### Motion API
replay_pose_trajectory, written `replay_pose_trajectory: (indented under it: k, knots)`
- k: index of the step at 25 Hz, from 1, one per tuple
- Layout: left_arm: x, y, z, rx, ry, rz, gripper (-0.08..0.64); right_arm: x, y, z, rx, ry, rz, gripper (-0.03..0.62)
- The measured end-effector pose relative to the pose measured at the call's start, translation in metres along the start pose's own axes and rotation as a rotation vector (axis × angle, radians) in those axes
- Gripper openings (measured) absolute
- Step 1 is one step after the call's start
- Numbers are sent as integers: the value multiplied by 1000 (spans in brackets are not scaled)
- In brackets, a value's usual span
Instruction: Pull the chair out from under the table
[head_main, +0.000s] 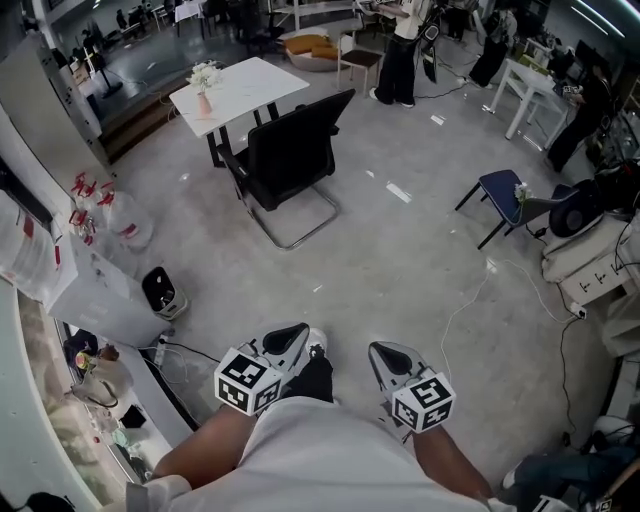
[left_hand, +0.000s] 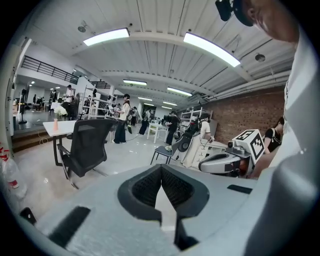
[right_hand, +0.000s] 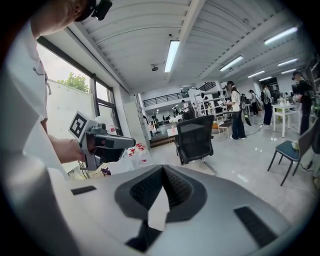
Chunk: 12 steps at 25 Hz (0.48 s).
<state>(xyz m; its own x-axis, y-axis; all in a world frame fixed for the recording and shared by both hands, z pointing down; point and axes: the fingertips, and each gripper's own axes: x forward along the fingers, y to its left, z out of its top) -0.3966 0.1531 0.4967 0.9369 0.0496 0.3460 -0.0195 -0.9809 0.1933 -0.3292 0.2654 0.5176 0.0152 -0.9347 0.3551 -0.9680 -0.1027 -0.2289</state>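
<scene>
The black office chair stands on the grey floor against the near edge of the white counter, with its backrest toward the person and its seat up by the counter's legs. A vase of pale flowers stands near the counter's left end. Well apart from the chair, close in front of the person's body, the left tongs and right tongs point toward it side by side, each pinched fully together and gripping nothing.
</scene>
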Motion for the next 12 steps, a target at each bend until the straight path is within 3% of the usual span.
replay_pose_trajectory:
  k: [7,12]
  knots:
    - [60,26,16,13,21,-61,8,9,-58,8,32,12,-93,5]
    - [100,75,48,27,-6,-66,8,52,-109,37,62,6,-130,5]
